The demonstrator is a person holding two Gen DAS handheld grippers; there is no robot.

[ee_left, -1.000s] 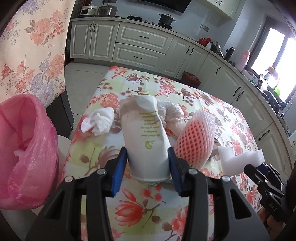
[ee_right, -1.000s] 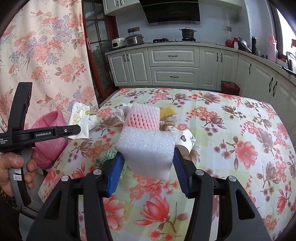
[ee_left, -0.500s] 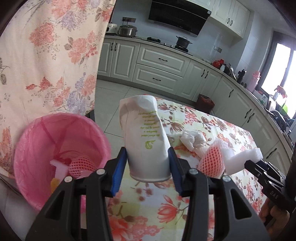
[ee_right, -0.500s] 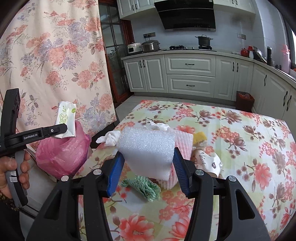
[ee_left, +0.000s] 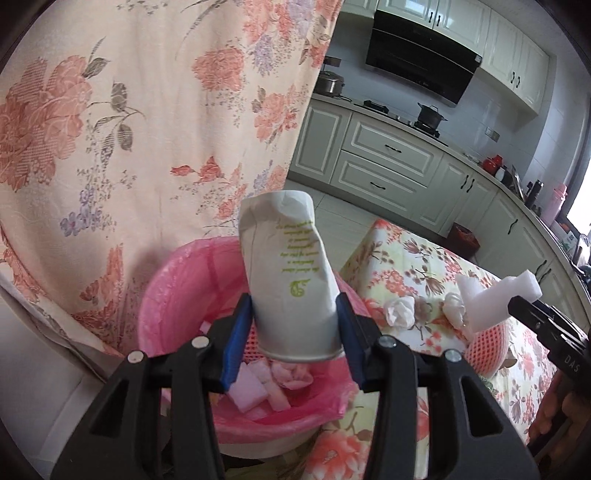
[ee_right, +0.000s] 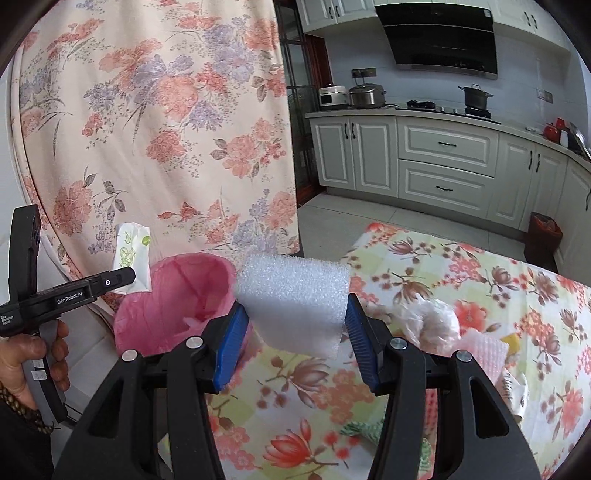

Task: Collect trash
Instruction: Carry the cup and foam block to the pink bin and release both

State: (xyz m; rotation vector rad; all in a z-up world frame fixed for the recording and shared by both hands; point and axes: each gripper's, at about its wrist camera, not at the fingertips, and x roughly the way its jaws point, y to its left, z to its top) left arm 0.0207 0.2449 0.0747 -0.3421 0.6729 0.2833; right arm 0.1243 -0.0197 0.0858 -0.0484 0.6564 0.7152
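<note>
While the crushed paper cup [ee_left: 291,280] is clamped in the left tongs [ee_left: 295,332], the pink-lined bin [ee_left: 177,280] is seen directly beneath, holding pink scraps [ee_left: 255,384]; half a second ago it lay left. Foam block [ee_right: 295,299] is gripped by the right tongs [ee_right: 295,339] over the floral table [ee_right: 461,269] edge; beyond, tissue wads [ee_left: 399,314].

A floral curtain [ee_right: 155,122] hangs at the left. White kitchen cabinets [ee_right: 443,162] run along the back wall under a black range hood [ee_right: 441,35]. On the counter stand a steel rice cooker [ee_right: 367,95] and a dark pot [ee_right: 475,96] on the hob. The surface wears a flowered tablecloth [ee_right: 480,273]. A small dark bin [ee_right: 543,236] sits on the floor by the cabinets.
</note>
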